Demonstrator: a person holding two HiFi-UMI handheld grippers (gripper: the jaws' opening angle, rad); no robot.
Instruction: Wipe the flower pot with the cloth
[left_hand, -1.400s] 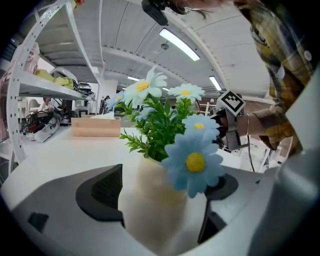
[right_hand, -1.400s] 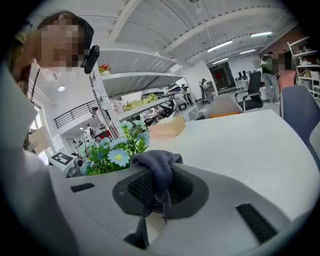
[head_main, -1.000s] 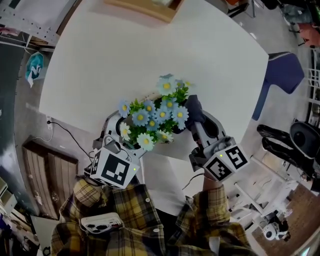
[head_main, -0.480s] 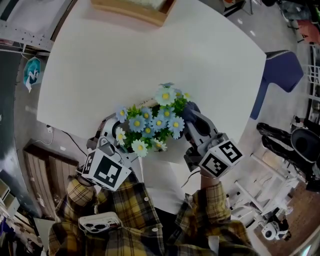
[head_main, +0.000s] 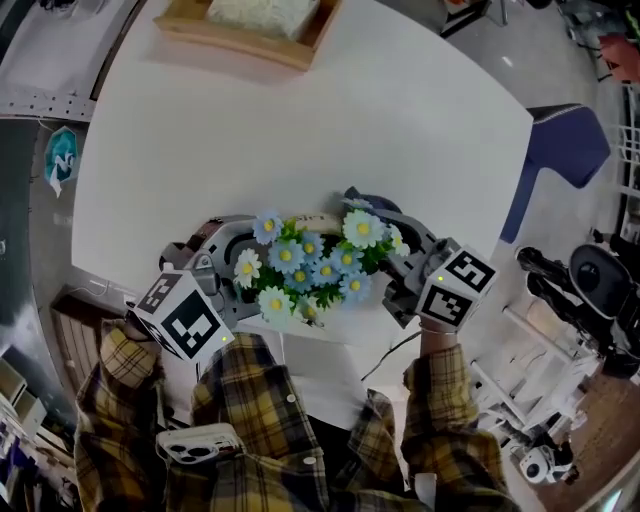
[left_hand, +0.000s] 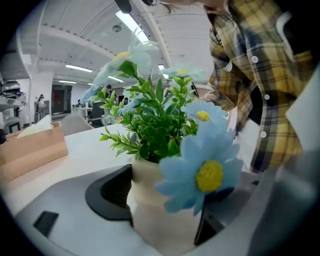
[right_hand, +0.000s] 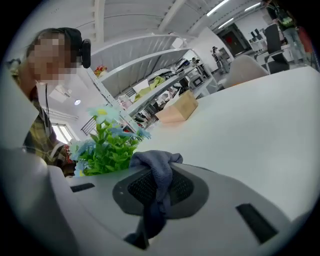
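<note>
A cream flower pot (left_hand: 160, 215) with blue daisies and green leaves (head_main: 312, 262) stands near the white table's (head_main: 400, 110) front edge. In the head view the blooms hide the pot. My left gripper (left_hand: 165, 205) is shut on the pot, a dark pad (left_hand: 112, 192) pressing on each side. A grey-blue cloth (right_hand: 156, 182) hangs clamped in my right gripper (right_hand: 155, 200). That gripper (head_main: 385, 228) sits at the plant's right, and the cloth (head_main: 360, 203) lies by the far-right blooms. In the right gripper view the plant (right_hand: 107, 145) is to the left, apart from the cloth.
A wooden tray (head_main: 245, 40) with pale contents stands at the table's far edge; it also shows as a wooden box (left_hand: 30, 152) in the left gripper view. A blue chair (head_main: 565, 150) is beyond the table's right edge. My plaid-sleeved arms (head_main: 250, 430) crowd the near edge.
My left gripper has turned, its marker cube swinging out to the left while it keeps the pot. My right gripper has carried the cloth round toward the plant's far right side.
</note>
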